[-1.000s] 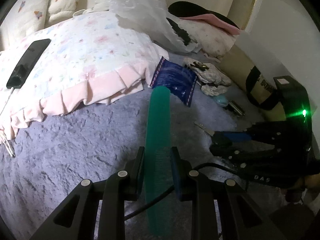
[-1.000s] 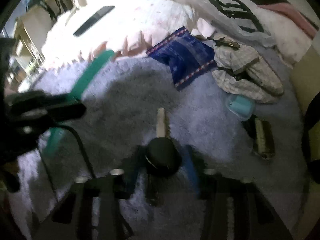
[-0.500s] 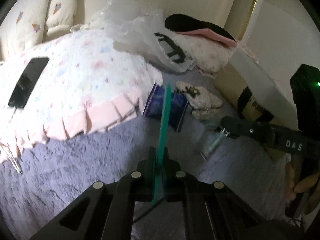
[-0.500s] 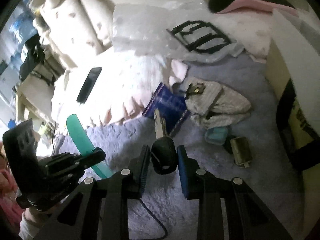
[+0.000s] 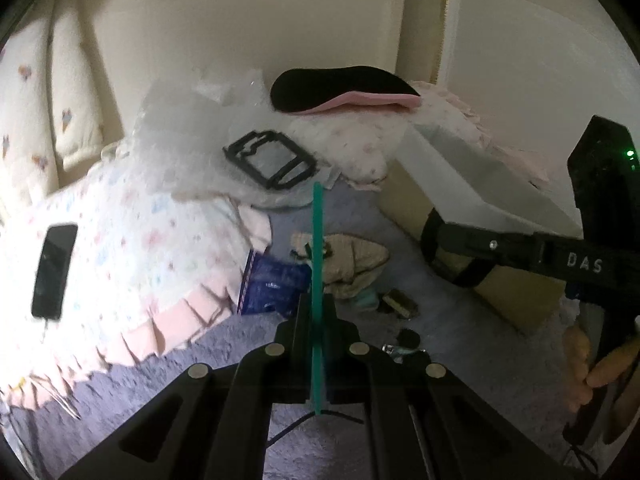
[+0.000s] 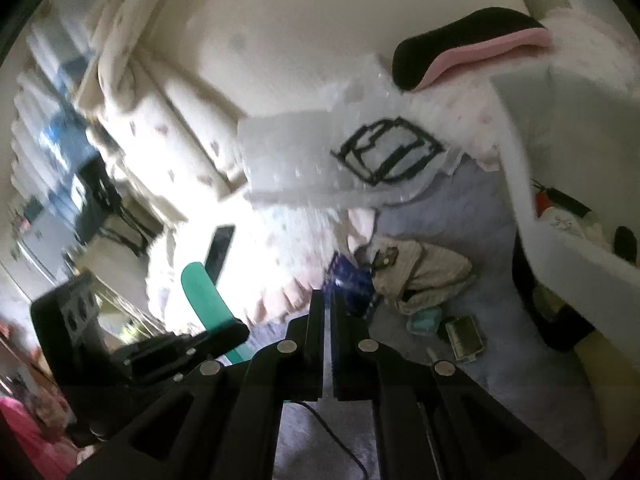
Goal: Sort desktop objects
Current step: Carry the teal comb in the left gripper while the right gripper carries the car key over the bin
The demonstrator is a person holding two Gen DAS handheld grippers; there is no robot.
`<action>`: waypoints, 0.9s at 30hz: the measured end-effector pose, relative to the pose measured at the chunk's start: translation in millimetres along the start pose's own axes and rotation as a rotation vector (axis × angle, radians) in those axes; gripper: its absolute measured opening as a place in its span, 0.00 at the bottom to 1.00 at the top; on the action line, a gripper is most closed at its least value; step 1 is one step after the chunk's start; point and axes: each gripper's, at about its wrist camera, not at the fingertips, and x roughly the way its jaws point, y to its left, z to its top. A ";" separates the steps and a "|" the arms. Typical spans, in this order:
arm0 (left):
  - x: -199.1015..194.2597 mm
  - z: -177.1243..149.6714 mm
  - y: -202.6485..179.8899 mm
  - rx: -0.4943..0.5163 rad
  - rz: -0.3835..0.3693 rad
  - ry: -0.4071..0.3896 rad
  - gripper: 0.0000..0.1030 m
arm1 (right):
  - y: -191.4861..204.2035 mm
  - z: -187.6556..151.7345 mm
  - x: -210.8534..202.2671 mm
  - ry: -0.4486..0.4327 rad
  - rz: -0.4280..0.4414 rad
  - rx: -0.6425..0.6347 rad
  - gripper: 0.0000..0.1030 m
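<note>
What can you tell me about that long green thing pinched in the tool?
The green comb looks like flat teal plastic, long and thin with a rounded tip. The left gripper is shut on it near its lower end, so it stands edge-on in the left view, sticking out forward above the purple blanket. The right view shows its broad side. Only the pads touch it.

Ahead of me the purple blanket (image 5: 460, 344) lies open between the quilt (image 5: 132, 248) on my left and the white box (image 5: 476, 184) on my right; the blue packet (image 5: 272, 284), cloth (image 5: 356, 260) and small clutter (image 5: 400, 304) crowd its middle.
</note>
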 end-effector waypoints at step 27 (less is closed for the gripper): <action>-0.7 -30.5 35.0 -0.132 -0.018 0.021 0.02 | -50.1 -85.5 81.8 0.408 -0.269 -0.234 0.37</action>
